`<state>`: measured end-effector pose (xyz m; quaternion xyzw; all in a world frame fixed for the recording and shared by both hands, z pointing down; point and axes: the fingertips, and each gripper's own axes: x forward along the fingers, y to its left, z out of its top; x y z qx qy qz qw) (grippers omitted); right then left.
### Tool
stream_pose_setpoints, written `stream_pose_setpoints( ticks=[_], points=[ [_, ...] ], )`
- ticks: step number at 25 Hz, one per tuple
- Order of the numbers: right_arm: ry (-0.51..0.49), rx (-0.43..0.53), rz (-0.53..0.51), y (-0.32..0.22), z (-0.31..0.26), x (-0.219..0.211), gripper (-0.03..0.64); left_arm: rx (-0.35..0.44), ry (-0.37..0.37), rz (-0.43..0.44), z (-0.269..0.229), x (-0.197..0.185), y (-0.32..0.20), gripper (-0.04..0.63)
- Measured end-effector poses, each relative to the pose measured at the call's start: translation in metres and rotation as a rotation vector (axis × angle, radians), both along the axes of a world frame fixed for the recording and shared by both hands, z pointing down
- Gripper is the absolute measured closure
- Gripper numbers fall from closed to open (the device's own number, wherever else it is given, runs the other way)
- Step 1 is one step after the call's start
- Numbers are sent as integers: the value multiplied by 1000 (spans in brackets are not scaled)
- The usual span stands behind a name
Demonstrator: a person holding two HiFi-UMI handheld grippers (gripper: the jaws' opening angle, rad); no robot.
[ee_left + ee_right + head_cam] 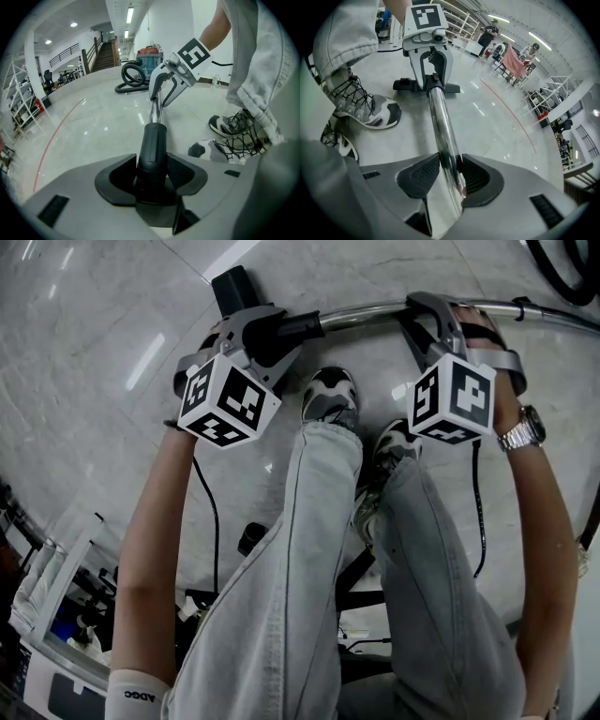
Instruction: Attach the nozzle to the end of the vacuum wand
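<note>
Clamping the nozzle between left fingers (right fingers squeeze the wand).

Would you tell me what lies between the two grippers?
A bare stretch of shiny chrome vacuum wand, from the black nozzle neck in the left gripper to the right gripper, seen in head view.

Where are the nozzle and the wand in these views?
nozzle (152, 145), left gripper view, on its black neck, gripped between the jaws.
wand (440, 119), right gripper view, on the chrome tube just beyond the jaws.
</note>
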<state>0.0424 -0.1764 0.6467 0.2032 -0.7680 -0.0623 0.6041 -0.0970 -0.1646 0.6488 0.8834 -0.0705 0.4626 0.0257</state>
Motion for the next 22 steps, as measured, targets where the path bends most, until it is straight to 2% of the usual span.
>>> stream_pose_setpoints(
  ticks=[5,13,18,22],
  points=[
    [27,-10,3,4,10,4,460,8,-53,40,8,3,4,402],
    [70,-29,27,7,20,6,460,19,-167,34,16,5,5,402],
    [70,-14,51,1,19,6,460,1,-148,-39,16,8,3,402],
    [74,-15,49,1,17,6,460,-9,-147,-47,15,9,1,402]
  ],
)
